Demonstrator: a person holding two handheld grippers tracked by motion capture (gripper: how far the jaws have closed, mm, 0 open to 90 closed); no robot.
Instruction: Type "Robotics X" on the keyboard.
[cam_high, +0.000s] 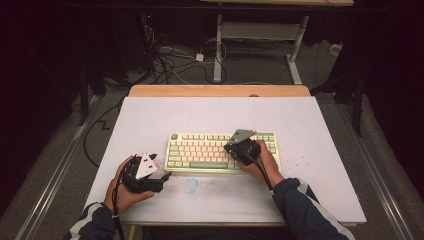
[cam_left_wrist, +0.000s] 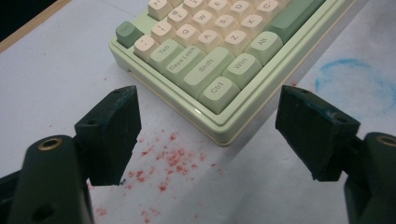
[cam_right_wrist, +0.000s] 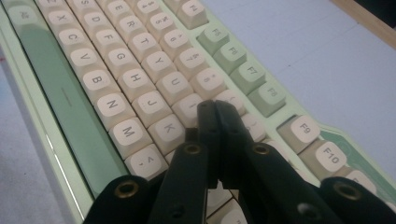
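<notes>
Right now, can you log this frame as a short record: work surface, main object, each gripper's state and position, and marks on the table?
surface: white table with a wooden far edge
main object: green and cream keyboard, lying flat near the middle
left gripper: open, off the keyboard's left near corner, holding nothing
right gripper: fingers shut together, tip over the cream keys near K
marks: red specks beside the keyboard corner; blue ring smudge in front of the keyboard
hands: one on each gripper, dark sleeves with white stripes
</notes>
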